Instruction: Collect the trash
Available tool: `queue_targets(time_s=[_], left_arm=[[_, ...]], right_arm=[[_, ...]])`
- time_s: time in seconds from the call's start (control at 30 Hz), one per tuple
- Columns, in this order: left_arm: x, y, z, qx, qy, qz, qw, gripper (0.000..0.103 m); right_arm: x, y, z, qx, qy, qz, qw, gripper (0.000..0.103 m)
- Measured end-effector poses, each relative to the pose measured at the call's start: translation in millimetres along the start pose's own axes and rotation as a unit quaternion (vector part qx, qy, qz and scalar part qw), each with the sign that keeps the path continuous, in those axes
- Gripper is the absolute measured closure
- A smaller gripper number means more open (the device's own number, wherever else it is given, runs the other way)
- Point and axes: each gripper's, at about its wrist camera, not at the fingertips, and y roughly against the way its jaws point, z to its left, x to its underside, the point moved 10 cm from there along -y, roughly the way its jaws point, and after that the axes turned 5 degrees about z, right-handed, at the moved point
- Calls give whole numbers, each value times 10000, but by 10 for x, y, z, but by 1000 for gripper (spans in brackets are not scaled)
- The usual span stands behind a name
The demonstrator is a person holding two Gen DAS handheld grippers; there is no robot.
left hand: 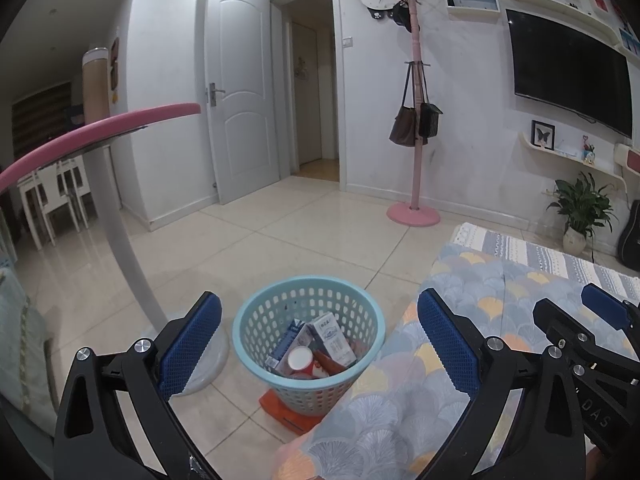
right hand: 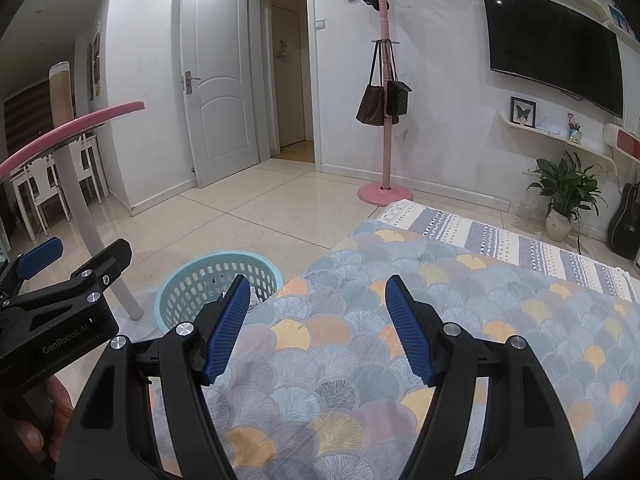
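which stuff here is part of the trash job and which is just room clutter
Part of the job:
- blue basket
- milk cartons inside it
- red-and-white cup inside it
- left gripper, open
- right gripper, open

Just lying about:
- patterned cloth
- pink coat stand
- potted plant
- tv

The basket hides the lower parts of the cartons inside it, and their print is too small to read. A patterned cloth covers the basket's near right side and runs past the bottom edge.
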Motion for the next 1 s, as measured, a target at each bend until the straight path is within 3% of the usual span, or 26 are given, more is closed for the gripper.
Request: queue_targets(time_s=[0.77, 1.0], left_arm=[[20, -32, 26, -62, 32, 3, 10000, 7], [67, -94, 76, -63, 162, 173, 9997, 7]], right_arm=[[15, -26, 20, -40, -38, 25, 10000, 37], [7, -24, 46, -50, -8, 22, 10000, 37]])
